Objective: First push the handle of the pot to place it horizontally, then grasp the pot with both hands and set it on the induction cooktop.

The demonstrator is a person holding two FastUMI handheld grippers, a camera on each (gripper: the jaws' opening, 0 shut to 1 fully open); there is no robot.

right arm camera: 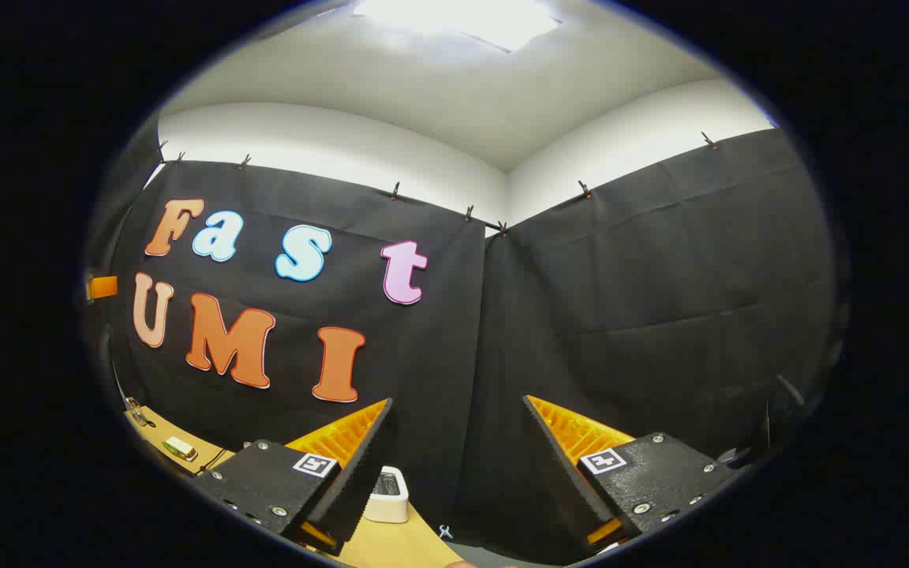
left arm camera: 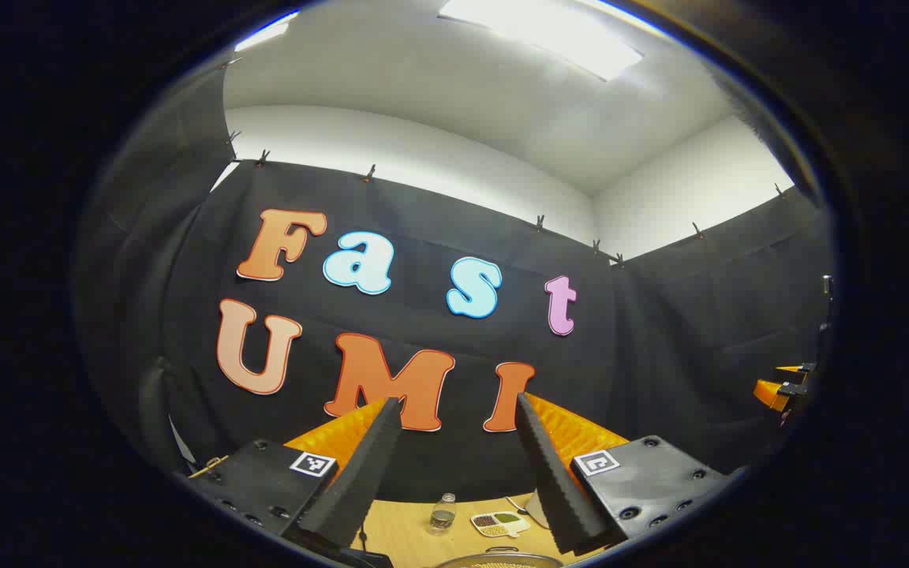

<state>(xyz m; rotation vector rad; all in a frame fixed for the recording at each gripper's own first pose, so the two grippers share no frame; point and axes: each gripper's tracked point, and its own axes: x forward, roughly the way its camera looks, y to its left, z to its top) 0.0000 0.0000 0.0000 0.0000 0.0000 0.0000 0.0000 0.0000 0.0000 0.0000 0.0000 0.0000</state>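
Left tool [left arm camera: 454, 410] and right tool [right arm camera: 458, 410] both gape wide, empty, raised; pot [left arm camera: 498, 560] rim at six o'clock on the worktop [left arm camera: 407, 525].

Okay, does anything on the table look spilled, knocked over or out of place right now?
Nothing stands out. In the left gripper view the small bottle stands upright on the wooden table, beside a divided dish whose contents sit inside it. The pot shows just a rim sliver, too little to judge. Both the left gripper and right gripper are open, raised toward the wall.
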